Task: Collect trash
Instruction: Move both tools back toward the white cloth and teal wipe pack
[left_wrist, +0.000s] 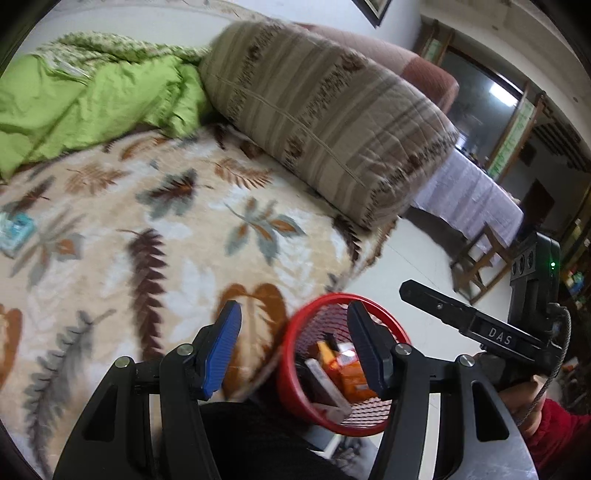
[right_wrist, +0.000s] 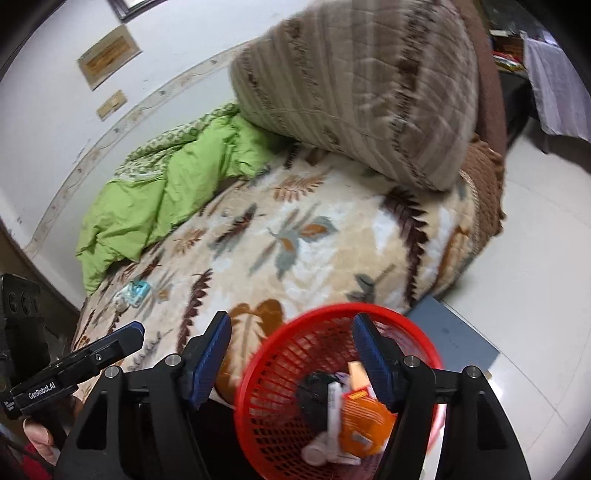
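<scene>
Red mesh basket (right_wrist: 291, 354) of trash below right gripper (right_wrist: 291, 354), jaws apart, empty; left gripper (left_wrist: 293, 347) likewise parted, empty.

Bed (right_wrist: 332, 236) carried leaf-print blanket (left_wrist: 155, 236). Striped quilted bolster (left_wrist: 325, 110) lay at its far end; crumpled green duvet (left_wrist: 92, 96) beside bolster; small blue packet (right_wrist: 135, 291) well apart from bolster, past duvet.

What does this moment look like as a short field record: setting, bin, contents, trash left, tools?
setting: bed with leaf-print blanket, green quilt, striped pillow
bin: red mesh basket beside the bed
contents: orange packet, white tube, dark item
trash left: blue wrapper on blanket
left tool: open, empty
right tool: open, empty
</scene>
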